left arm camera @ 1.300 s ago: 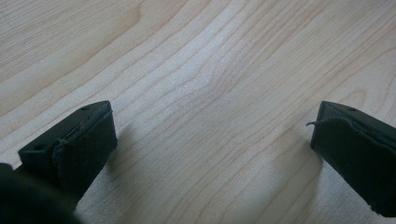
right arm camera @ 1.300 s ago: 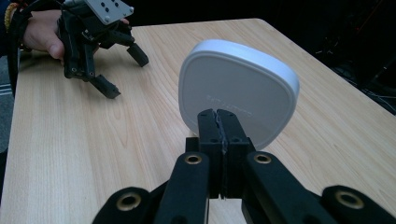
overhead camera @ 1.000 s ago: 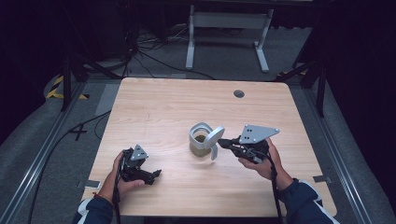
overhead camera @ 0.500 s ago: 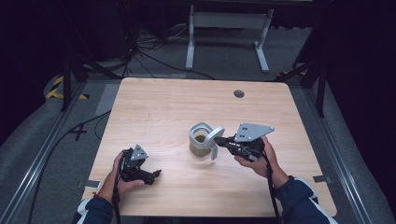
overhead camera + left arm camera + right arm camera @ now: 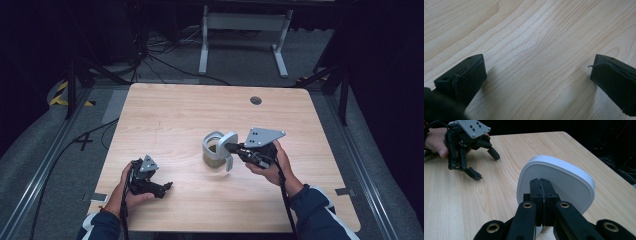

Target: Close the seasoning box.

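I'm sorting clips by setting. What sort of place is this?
Likely a lab or recording studio, not a home: a bare wooden table ringed by black curtains, loose cables on grey carpet, and hazard tape by floor rails. A person works a container with handheld grippers.

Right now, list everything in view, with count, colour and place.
Table: one, light wood, centre.
Container: one, grey, mid-table, open-topped.
Lid: one, white, on edge beside the container, pinched by the right gripper.
Cable port: one, dark, far right of the tabletop.
Desk frame: one, white, on the floor beyond the table.
Floor cables: several, black, beyond the table.
Left gripper: one, black, near-left, jaws open over bare wood.
Right gripper: one, black, jaws closed on the lid.
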Demonstrator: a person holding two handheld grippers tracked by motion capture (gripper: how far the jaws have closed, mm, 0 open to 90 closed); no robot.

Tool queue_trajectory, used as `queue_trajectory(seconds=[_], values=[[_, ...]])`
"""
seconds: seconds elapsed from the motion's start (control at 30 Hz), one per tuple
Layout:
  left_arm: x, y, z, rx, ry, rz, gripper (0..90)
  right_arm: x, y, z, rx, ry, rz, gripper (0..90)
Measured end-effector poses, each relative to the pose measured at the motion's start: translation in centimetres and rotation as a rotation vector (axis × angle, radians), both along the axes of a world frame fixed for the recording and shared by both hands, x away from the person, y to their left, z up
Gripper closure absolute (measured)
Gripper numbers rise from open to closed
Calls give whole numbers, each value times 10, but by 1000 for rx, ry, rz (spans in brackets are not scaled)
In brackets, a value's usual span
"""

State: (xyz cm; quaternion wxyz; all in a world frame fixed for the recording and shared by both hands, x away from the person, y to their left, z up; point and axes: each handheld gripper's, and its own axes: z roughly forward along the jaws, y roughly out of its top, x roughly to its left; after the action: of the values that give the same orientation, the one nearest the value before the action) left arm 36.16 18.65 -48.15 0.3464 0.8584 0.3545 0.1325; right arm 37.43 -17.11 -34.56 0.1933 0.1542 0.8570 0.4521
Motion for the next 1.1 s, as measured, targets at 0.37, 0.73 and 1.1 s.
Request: queue_trajectory(seconds=[0.37, 0.73, 1.1], values=[[-1, 0, 0, 0, 1, 8, 6, 8, 5, -1, -18, 10, -13, 900], [-1, 0, 0, 1, 4, 10, 6, 12, 3, -4, -25, 23, -27, 900], [-1, 0, 0, 1, 4, 10, 7, 16, 5, -6, -31, 32, -32, 900]])
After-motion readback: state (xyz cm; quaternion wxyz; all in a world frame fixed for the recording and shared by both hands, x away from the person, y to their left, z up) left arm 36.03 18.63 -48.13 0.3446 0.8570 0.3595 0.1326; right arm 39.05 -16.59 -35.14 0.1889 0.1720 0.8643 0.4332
